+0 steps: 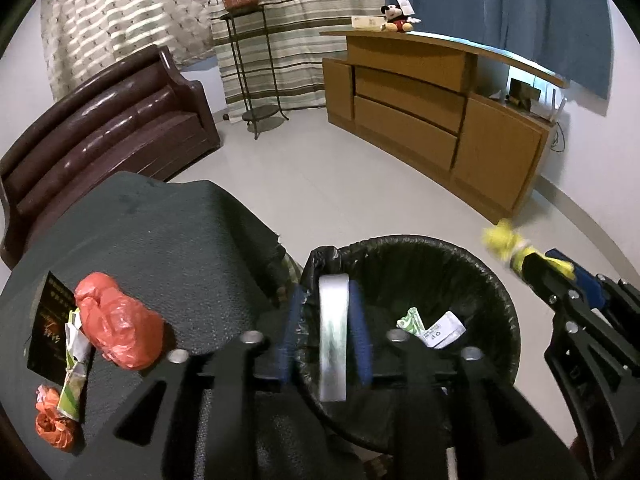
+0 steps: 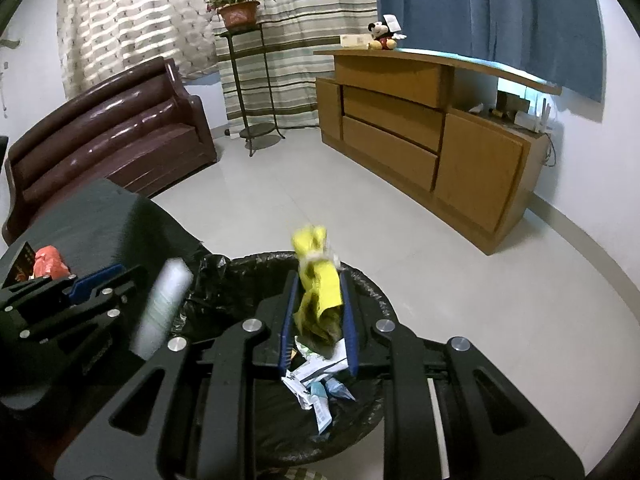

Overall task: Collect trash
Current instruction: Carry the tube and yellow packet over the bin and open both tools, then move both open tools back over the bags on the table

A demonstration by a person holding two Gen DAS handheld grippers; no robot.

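My left gripper hangs over the near left rim of a black-lined trash bin. A blurred whitish plastic piece stands between its blue pads with a gap on its left side, so the jaws are open. In the right wrist view that piece is a pale blur beside the left gripper. My right gripper is shut on a crumpled yellow wrapper above the bin's far rim. Paper scraps lie inside the bin.
A dark covered table left of the bin holds a red plastic bag, a smaller red bag, a green-white carton and a black card. Beyond are a brown sofa, a plant stand and a wooden cabinet.
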